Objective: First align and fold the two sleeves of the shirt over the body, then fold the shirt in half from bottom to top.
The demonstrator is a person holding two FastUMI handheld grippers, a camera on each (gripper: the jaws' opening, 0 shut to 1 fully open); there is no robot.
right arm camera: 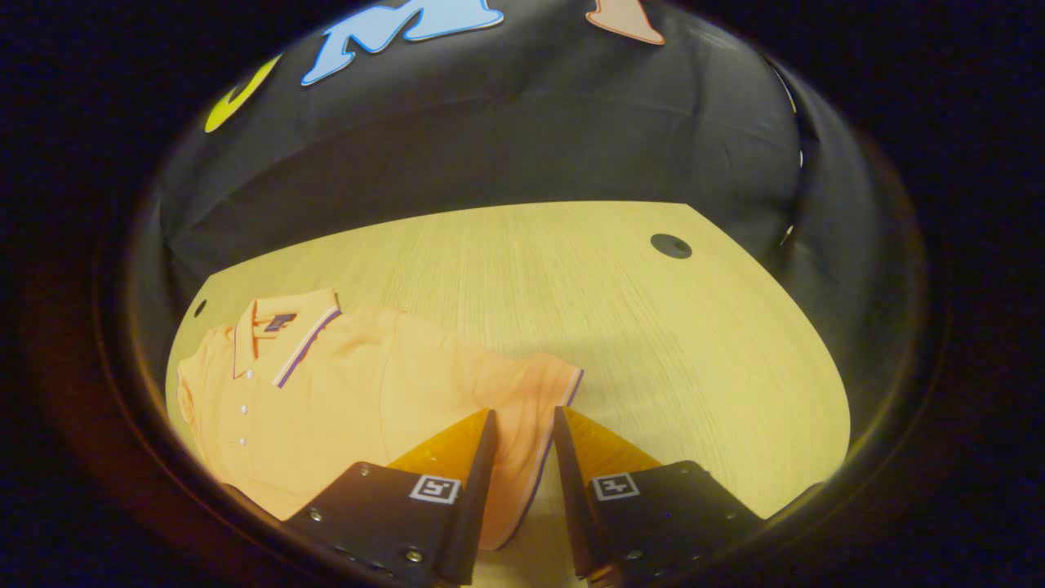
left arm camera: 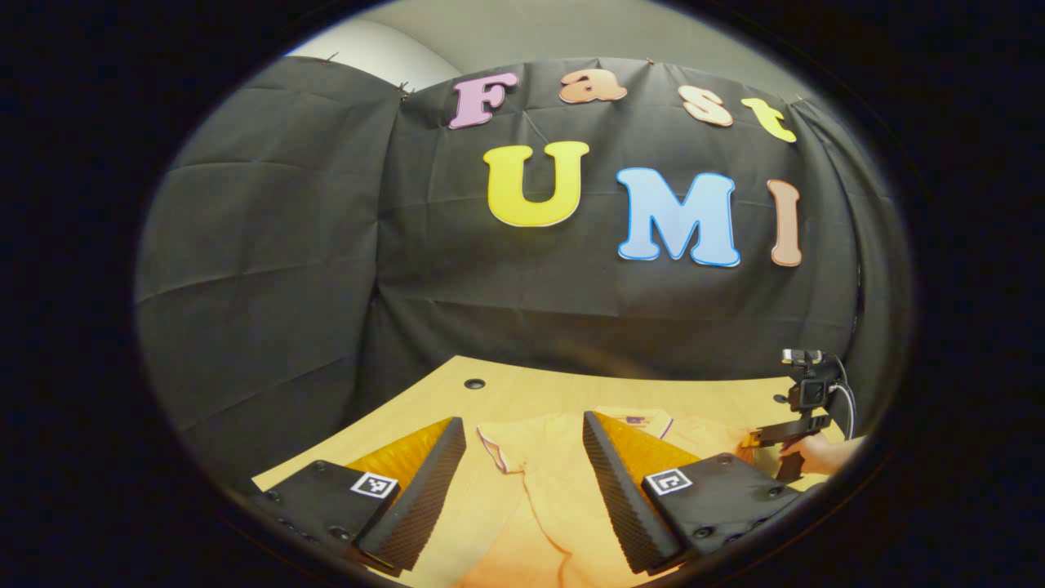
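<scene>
1. In the left gripper view, the left gripper (left arm camera: 522, 482) stands with its fingers wide apart and nothing pressed between them; the orange shirt (left arm camera: 547, 490) lies flat in the gap between the two fingers and runs on beyond their tips.
2. Just past the tip of the left-hand finger in that view lies a short sleeve (left arm camera: 492, 447), its trimmed cuff edge facing that finger.
3. Beyond the tip of the right-hand finger sits the shirt's collar (left arm camera: 641, 420), so the garment's long axis runs from the fingers away toward the collar, slightly to the right.
4. Farther off, beyond and outside the right-hand finger, a hand (left arm camera: 820, 453) holds the right gripper down at the shirt's far edge.
5. In the right gripper view, the right gripper (right arm camera: 522, 420) has its fingers set narrow, with the other sleeve's cuff (right arm camera: 539, 425) lying in the slit between them; whether both fingers actually press the cloth is hard to judge from here.
6. Past the left-hand finger the shirt body spreads away to the collar (right arm camera: 286, 335) and button placket (right arm camera: 242, 412), its long axis pointing up and left of the fingers.
7. The wooden table (right arm camera: 653, 343) extends bare beyond the right-hand finger, with a dark round hole (right arm camera: 671, 245) near its far edge.
</scene>
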